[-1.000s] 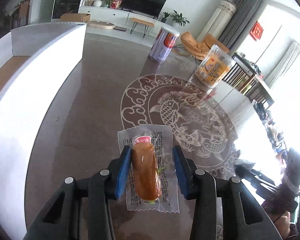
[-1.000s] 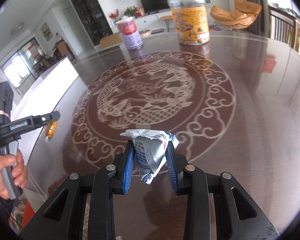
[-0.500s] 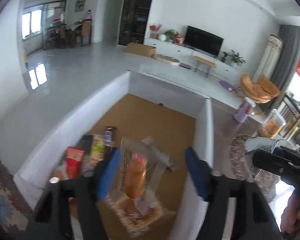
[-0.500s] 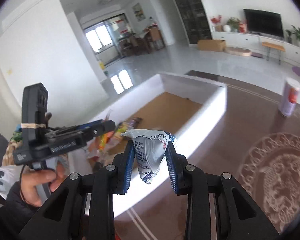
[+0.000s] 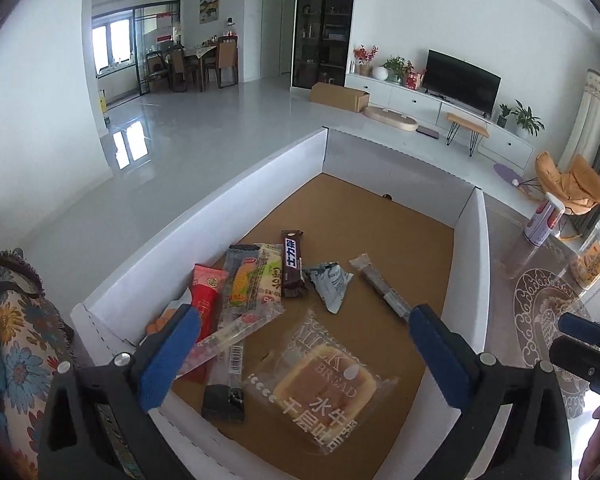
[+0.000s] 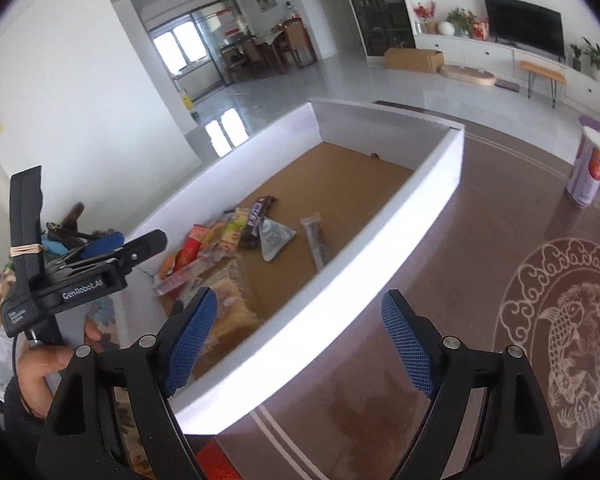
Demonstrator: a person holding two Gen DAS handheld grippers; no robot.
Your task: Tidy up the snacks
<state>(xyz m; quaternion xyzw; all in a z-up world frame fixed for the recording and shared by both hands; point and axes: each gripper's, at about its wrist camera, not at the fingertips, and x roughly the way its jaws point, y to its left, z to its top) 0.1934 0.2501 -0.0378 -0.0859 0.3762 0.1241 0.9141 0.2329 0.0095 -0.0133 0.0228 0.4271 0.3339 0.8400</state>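
Both claws are spread wide and carry nothing: your left gripper [image 5: 300, 356] hangs over the near end of the white box [image 5: 260, 176], your right gripper [image 6: 300, 344] over the box's long wall beside the brown table [image 6: 480, 264]. On the cardboard floor of the box the snacks lie loose: a wrapped bread [image 5: 324, 380] between your left fingers [image 5: 172, 352], a silver pouch [image 5: 330, 282] beyond it, a dark chocolate bar [image 5: 293, 264] just left of the pouch, a red packet [image 5: 204, 300] and a corn snack [image 5: 242, 284] side by side near the left wall. On the table, well apart from the box, stands a purple can [image 6: 590, 172]
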